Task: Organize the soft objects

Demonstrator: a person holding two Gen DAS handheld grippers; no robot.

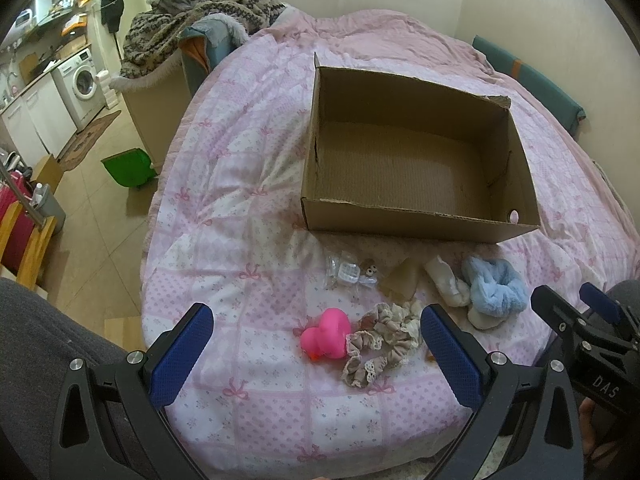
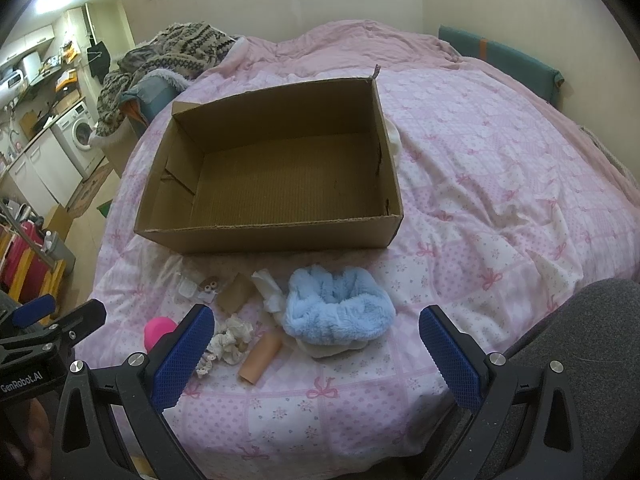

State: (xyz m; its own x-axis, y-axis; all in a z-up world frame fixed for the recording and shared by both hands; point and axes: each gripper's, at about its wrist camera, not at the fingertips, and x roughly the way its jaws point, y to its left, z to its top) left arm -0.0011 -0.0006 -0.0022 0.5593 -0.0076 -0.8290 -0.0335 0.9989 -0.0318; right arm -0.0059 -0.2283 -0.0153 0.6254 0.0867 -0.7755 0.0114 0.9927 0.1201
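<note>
**Soft objects laid out near an open box; both grippers unloaded**

Soft objects lie in a loose row on the pink quilt (image 1: 240, 208), at 6 o'clock of the cardboard box (image 1: 416, 224). Left to right: pink plush toy (image 1: 326, 336), lace-trimmed scrunchies (image 1: 384, 340), tan tube (image 2: 262, 356), white cloth (image 2: 270, 290), blue fluffy item (image 2: 338, 306). Left gripper (image 1: 316, 360) hovers above the plush toy and scrunchies, fingers spread, holding nothing. Right gripper (image 2: 316, 360) hovers beside the blue item, fingers likewise spread.
</note>
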